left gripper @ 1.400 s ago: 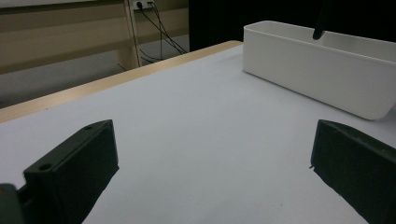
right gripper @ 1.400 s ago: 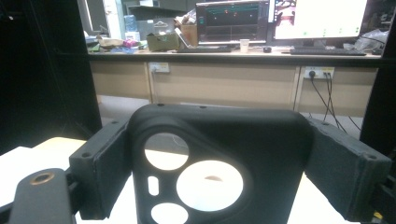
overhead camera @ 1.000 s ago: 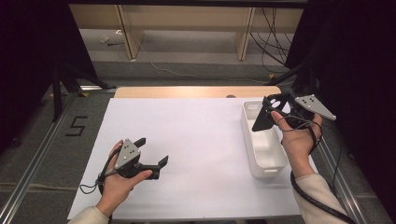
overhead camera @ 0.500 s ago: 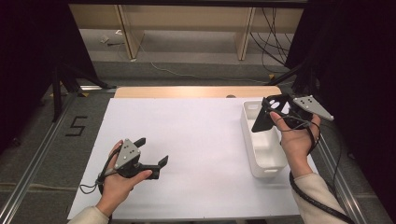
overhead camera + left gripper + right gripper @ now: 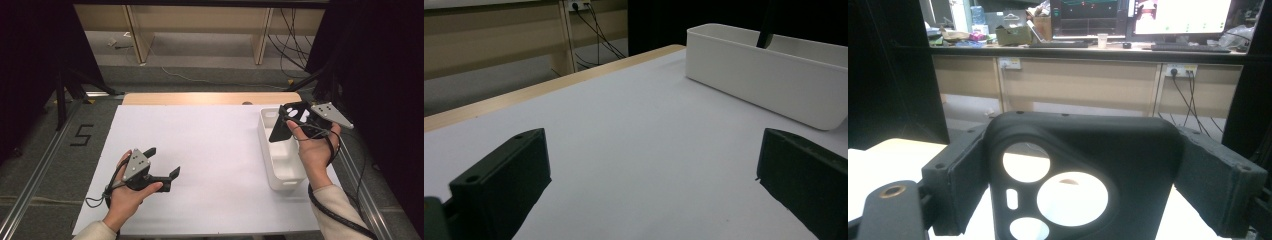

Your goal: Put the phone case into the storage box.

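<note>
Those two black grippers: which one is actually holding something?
The right gripper, held over the white bin, is shut on a black phone case with round camera cutouts. The left gripper, low over the white table, is open with nothing between its jaws.

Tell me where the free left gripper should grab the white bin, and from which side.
Take the white bin by its long left wall, coming straight down from above: the rim is thin, upright and open-topped. The left gripper is open wide on bare table; the right gripper holds a black phone case above the bin.

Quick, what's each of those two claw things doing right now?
Left gripper: open, empty, low over the table.
Right gripper: jaws shut on a black phone case, above the white bin.
</note>
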`<action>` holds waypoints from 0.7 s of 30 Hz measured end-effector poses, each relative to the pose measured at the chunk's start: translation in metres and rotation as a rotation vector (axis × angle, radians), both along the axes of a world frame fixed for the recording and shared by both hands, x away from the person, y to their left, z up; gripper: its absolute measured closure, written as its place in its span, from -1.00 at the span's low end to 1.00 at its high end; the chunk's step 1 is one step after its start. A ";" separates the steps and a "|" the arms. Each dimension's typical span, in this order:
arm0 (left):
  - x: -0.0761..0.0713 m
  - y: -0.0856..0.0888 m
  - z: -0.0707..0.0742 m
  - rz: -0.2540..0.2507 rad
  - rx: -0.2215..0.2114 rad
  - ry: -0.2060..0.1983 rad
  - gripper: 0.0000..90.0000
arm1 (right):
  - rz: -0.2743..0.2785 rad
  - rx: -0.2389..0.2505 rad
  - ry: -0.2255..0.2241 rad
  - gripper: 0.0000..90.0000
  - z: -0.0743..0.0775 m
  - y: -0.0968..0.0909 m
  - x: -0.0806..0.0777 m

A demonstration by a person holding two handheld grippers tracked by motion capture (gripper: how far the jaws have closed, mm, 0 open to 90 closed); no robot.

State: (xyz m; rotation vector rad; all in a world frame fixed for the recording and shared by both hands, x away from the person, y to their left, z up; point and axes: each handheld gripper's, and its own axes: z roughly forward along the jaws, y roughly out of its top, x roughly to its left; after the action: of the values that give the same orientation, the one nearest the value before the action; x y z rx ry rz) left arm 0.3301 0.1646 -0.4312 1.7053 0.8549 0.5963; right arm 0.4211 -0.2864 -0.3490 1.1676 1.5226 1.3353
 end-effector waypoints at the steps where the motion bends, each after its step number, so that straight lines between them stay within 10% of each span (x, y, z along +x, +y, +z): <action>1: 0.000 0.000 0.000 0.000 0.000 0.000 -0.99 | 0.002 0.000 0.002 -0.67 0.000 0.000 0.000; 21: 0.000 0.000 0.000 0.001 0.000 0.000 -0.99 | -0.005 -0.011 0.002 -0.67 -0.003 0.004 0.007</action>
State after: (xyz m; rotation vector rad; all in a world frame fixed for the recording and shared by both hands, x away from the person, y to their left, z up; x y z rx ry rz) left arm 0.3304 0.1647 -0.4317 1.7049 0.8557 0.5975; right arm 0.4281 -0.2828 -0.3523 1.1654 1.5252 1.3210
